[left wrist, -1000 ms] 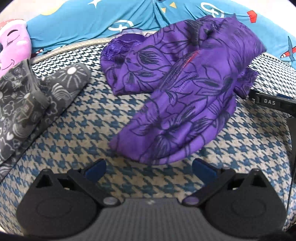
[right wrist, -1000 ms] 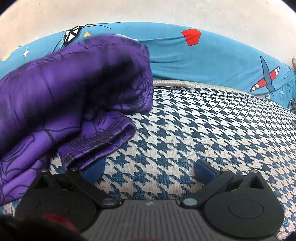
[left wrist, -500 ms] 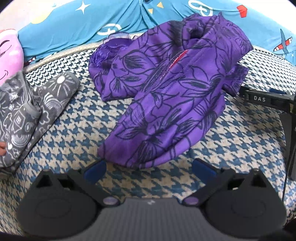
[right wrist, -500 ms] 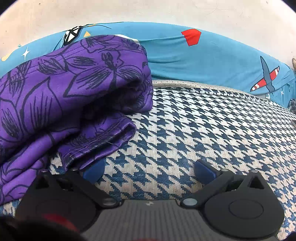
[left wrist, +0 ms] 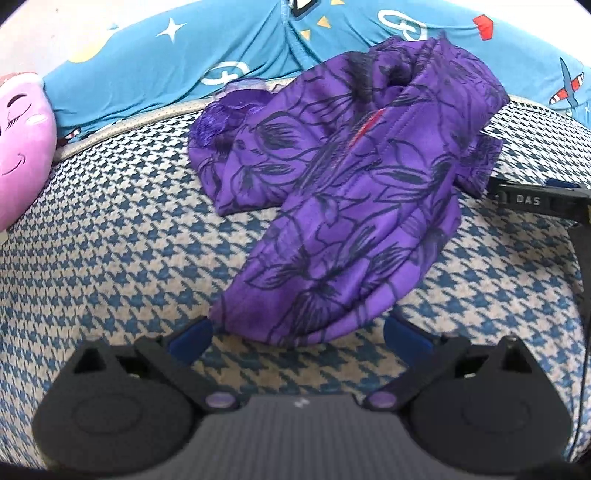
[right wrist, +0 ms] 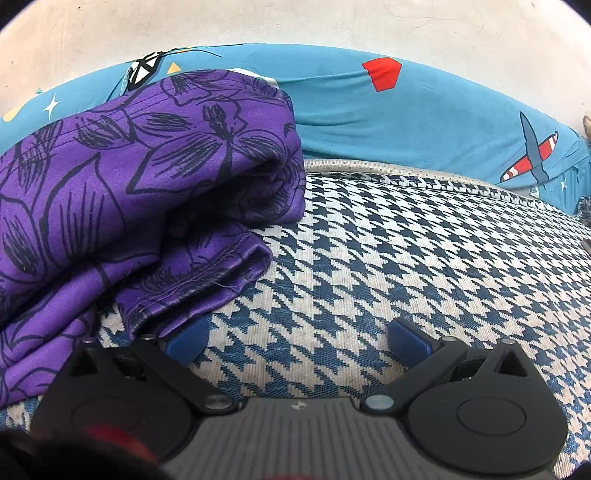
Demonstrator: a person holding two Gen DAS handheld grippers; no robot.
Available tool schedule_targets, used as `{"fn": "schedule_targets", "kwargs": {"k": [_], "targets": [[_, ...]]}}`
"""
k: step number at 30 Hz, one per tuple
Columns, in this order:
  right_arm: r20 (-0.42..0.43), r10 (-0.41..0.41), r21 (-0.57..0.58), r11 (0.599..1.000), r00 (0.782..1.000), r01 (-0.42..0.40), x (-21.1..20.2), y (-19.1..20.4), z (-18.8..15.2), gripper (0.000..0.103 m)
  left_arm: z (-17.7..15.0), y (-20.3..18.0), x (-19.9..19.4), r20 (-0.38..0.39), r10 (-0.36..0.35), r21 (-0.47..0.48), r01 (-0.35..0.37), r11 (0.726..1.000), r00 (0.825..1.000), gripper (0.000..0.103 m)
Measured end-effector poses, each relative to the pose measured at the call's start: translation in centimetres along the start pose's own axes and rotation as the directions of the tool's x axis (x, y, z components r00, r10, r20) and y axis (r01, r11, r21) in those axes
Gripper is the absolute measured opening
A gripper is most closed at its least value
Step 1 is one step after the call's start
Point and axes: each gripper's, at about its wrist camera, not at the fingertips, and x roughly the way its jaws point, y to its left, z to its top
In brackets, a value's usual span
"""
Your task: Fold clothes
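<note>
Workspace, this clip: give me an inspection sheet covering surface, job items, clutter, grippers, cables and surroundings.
Surface: houndstooth cushion in blue and cream, with a pale piped edge at the back.
Job's things: purple floral garment, crumpled in a heap, not folded; a hemmed edge lies near the right gripper's left finger.
Clutter: pink plush toy at the left edge of the left wrist view.
Grippers: left gripper open, the garment's near edge just ahead of it; right gripper open over bare cushion, holding nothing.
Cables: thin dark cable at the right edge of the left wrist view.
Surroundings: blue cartoon-print fabric behind the cushion, pale wall above.
</note>
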Motion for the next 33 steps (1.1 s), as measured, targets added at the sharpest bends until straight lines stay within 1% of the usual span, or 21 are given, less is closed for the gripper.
{"fn": "schedule_targets", "kwargs": {"k": [4, 9, 12, 15, 20, 22, 24, 26, 28, 33], "targets": [[0.0, 0.0, 0.0, 1.0, 1.0, 0.0, 0.0, 0.0, 0.0, 0.103, -0.2, 1.8, 0.6, -0.025, 0.004, -0.065, -0.006, 0.998, 1.0, 0.103], [0.0, 0.0, 0.0, 1.0, 1.0, 0.0, 0.0, 0.0, 0.0, 0.103, 0.2, 2.9, 0.1, 0.001, 0.013, -0.121, -0.013, 0.993, 1.0, 0.103], [0.0, 0.0, 0.0, 1.0, 1.0, 0.0, 0.0, 0.0, 0.0, 0.103, 0.5, 2.7, -0.6, 0.01, -0.007, -0.132, 0.009, 0.991, 1.0, 0.103], [0.0, 0.0, 0.0, 1.0, 1.0, 0.0, 0.0, 0.0, 0.0, 0.103, 0.9, 1.9, -1.8, 0.044, -0.017, -0.114, 0.022, 0.993, 0.999, 0.103], [0.0, 0.0, 0.0, 1.0, 1.0, 0.0, 0.0, 0.0, 0.0, 0.103, 1.6, 1.0, -3.4, 0.052, -0.063, -0.129, 0.069, 0.989, 0.997, 0.103], [0.0, 0.0, 0.0, 1.0, 1.0, 0.0, 0.0, 0.0, 0.0, 0.103, 1.9, 0.8, -3.5, 0.049, -0.091, -0.119, 0.096, 0.988, 0.995, 0.103], [0.0, 0.0, 0.0, 1.0, 1.0, 0.0, 0.0, 0.0, 0.0, 0.103, 2.1, 0.5, -3.1, 0.022, -0.107, -0.089, 0.109, 0.99, 0.994, 0.103], [0.0, 0.0, 0.0, 1.0, 1.0, 0.0, 0.0, 0.0, 0.0, 0.103, 2.2, 0.2, -2.6, 0.006, -0.094, -0.055, 0.095, 0.994, 0.996, 0.103], [0.0, 0.0, 0.0, 1.0, 1.0, 0.0, 0.0, 0.0, 0.0, 0.103, 2.3, 0.2, -1.9, 0.009, -0.083, -0.037, 0.083, 0.996, 0.997, 0.103], [0.0, 0.0, 0.0, 1.0, 1.0, 0.0, 0.0, 0.0, 0.0, 0.103, 2.5, 0.1, 0.4, -0.034, -0.074, -0.05, 0.072, 0.996, 0.997, 0.103]]}}
